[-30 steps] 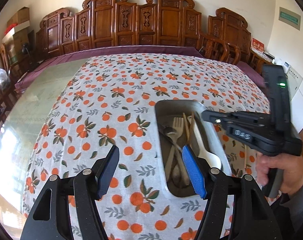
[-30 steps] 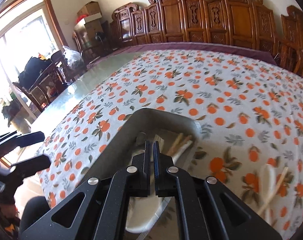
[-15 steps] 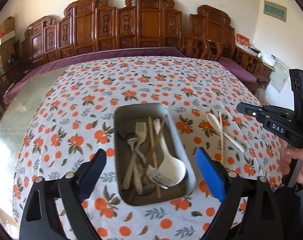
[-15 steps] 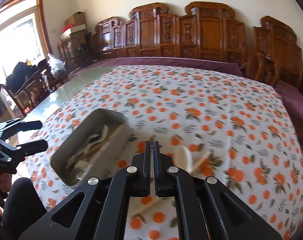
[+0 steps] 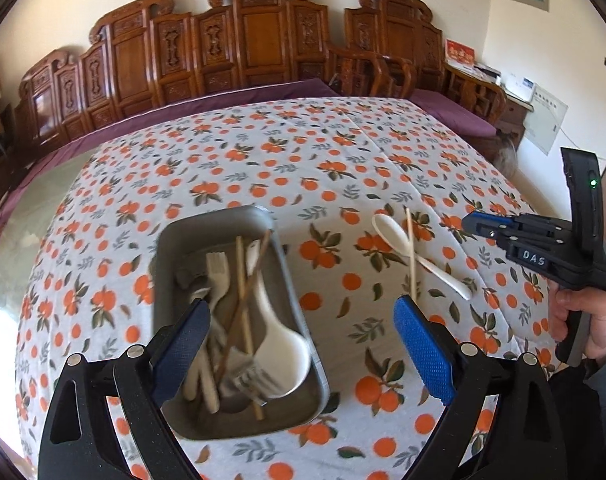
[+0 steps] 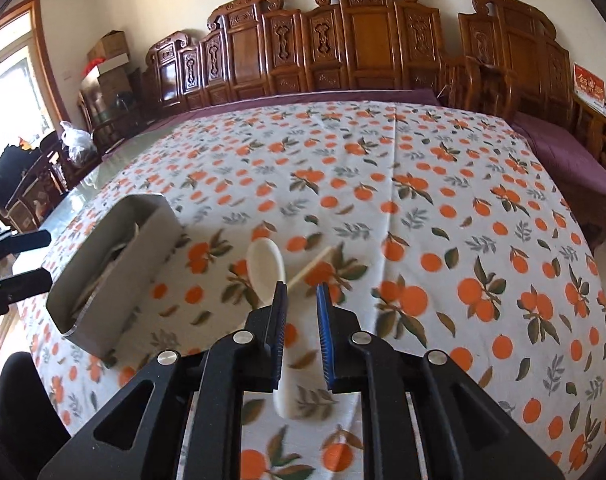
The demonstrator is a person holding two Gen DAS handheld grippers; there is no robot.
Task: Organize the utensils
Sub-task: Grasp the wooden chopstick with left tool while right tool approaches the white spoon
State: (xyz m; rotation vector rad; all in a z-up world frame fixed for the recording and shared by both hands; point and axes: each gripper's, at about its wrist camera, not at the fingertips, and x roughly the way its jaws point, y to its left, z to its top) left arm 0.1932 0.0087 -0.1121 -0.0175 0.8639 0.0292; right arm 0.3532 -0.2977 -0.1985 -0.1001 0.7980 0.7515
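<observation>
My right tongs (image 6: 301, 294) had just cracked apart above the loose spoon (image 6: 265, 268); left tongs (image 5: 299, 344) gaped wide, empty, over the tray (image 5: 223, 426).

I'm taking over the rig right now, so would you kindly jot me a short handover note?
Left hand-held gripper: wide open, empty, over the near end of the metal tray.
Right hand-held gripper: jaws just opening to a narrow gap, empty, above the white spoon.
Done: forks, chopsticks and a white ladle lie in the tray.
Left: the spoon and a single chopstick crossing over it, both on the tablecloth right of the tray.
</observation>
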